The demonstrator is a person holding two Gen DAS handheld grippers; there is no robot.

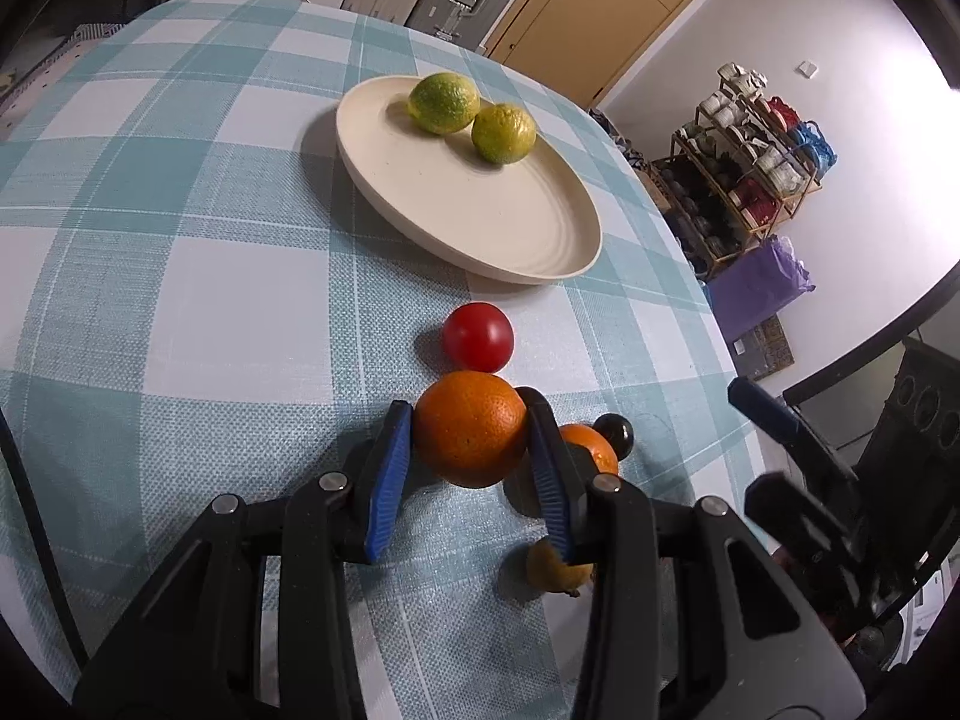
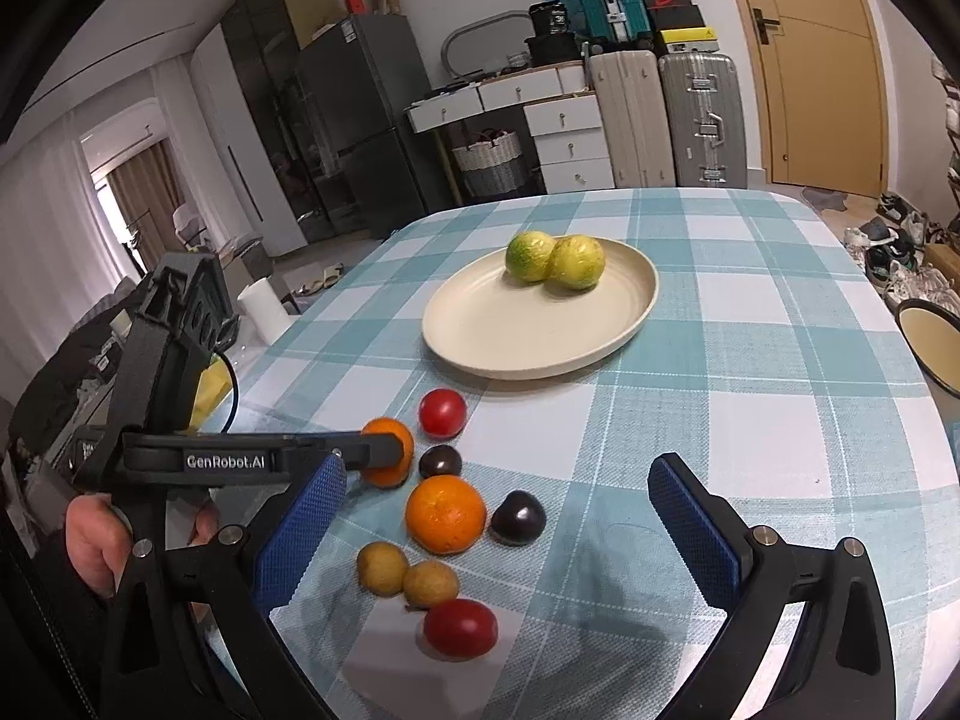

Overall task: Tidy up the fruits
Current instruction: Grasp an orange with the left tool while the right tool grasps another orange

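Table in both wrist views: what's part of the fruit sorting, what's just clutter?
Job: plate with two green citrus; orange in the left gripper; second orange; tomatoes; dark plums; two small brown fruits.

Clutter: suitcases, drawers, fridge, shoes.

Even indoor light falls from above, casting soft shadows beside the cream round plate (image 1: 558, 252) on the teal checked tablecloth (image 2: 750, 360). Both fisheye views bend strongly, with dark vignetted corners; the right white wall (image 1: 840, 18) glares, overexposed.
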